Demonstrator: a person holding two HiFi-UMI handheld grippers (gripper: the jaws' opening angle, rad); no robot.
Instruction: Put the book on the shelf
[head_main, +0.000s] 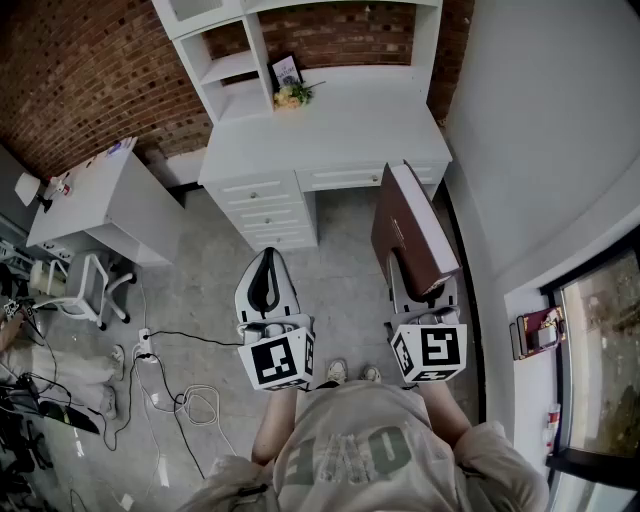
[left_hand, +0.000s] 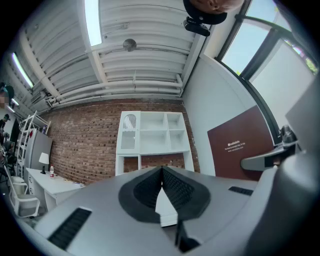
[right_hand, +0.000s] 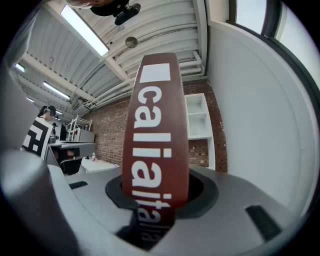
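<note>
A dark red book (head_main: 412, 232) with white lettering on its spine (right_hand: 155, 145) stands upright in my right gripper (head_main: 420, 285), whose jaws are shut on it. In the left gripper view the book's cover (left_hand: 240, 145) shows at the right. My left gripper (head_main: 266, 285) is shut with nothing in it, its black pads (left_hand: 162, 187) touching. The white shelf unit (head_main: 250, 60) with open compartments stands on a white desk (head_main: 330, 130) ahead of me against a brick wall; it also appears as the shelf (left_hand: 152, 135) straight ahead of the left gripper. Both grippers hang over the floor, short of the desk.
Flowers (head_main: 292, 95) and a small picture frame (head_main: 286, 70) sit on the desk by the shelf. A second white desk (head_main: 95, 195) with a chair (head_main: 85, 285) stands at the left. Cables (head_main: 185, 395) lie on the floor. A white wall (head_main: 540, 120) runs along the right.
</note>
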